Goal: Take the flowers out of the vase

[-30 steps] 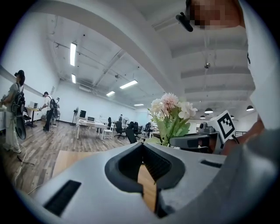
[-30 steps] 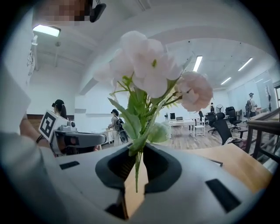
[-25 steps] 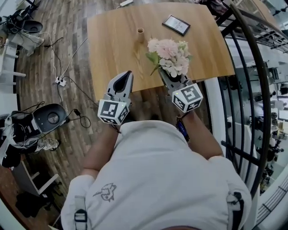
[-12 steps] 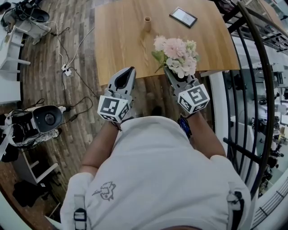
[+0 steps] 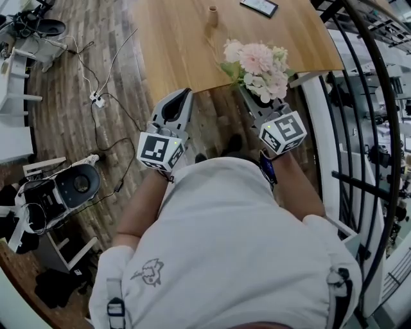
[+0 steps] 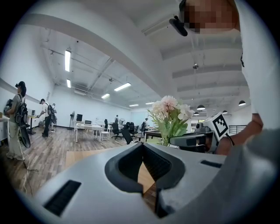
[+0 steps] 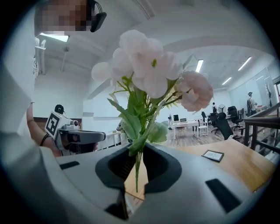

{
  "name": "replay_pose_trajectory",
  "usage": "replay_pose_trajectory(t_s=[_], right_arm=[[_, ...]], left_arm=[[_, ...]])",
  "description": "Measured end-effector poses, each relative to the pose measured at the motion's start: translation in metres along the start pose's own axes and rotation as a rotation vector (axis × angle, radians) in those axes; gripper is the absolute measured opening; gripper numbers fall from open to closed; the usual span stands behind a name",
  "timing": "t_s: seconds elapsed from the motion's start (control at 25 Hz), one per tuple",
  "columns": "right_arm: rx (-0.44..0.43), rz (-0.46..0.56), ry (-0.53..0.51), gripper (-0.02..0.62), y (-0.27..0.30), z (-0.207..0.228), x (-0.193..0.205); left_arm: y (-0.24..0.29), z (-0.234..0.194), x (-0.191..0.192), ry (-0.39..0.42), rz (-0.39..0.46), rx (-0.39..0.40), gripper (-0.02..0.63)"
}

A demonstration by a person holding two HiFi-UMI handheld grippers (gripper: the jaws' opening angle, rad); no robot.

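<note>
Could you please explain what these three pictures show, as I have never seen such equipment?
No robot here: a person holds a two-jaw gripper in each hand. One picture comes from a camera on the person's head, looking down; the other two come from cameras riding on each gripper, looking along its jaws. The left gripper is shut on nothing. The right gripper pinches the stems of pink and white flowers, lifted off the wooden table. On the table are a small vase with no flowers in it and a flat dark frame.
</note>
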State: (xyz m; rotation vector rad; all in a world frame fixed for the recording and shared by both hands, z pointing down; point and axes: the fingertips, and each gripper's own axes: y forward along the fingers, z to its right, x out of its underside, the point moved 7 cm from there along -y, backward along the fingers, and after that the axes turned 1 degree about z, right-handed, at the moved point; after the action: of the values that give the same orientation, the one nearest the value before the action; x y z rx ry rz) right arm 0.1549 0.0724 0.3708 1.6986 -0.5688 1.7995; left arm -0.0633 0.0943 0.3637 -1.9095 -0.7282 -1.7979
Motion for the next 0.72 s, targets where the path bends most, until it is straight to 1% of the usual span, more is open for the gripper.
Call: replay_pose_trajectory(t_s=[0.12,0.28,0.48,0.72], right_arm=[[0.012,-0.007,-0.001,0.055,-0.018,-0.023,0.002],[0.026,-0.02,-0.001,0.055,-0.013,-0.049,0.008],[0.027,-0.018,-0.009,0.054,-0.005,-0.071,0.01],[0.018,-0.015,0.0,0.054,0.005,-0.1,0.014]], left_arm=[[-0.025,0.007,-0.002,-0.004,0.004,0.025,0.005],[-0.052,-0.01,0.002,0.002,0.006,0.051,0.005],[-0.069,-0.03,0.005,-0.034,0.025,0.052,0.005],[-0.086,-0.051,0.008,-0.051,0.024,0.053,0.005]])
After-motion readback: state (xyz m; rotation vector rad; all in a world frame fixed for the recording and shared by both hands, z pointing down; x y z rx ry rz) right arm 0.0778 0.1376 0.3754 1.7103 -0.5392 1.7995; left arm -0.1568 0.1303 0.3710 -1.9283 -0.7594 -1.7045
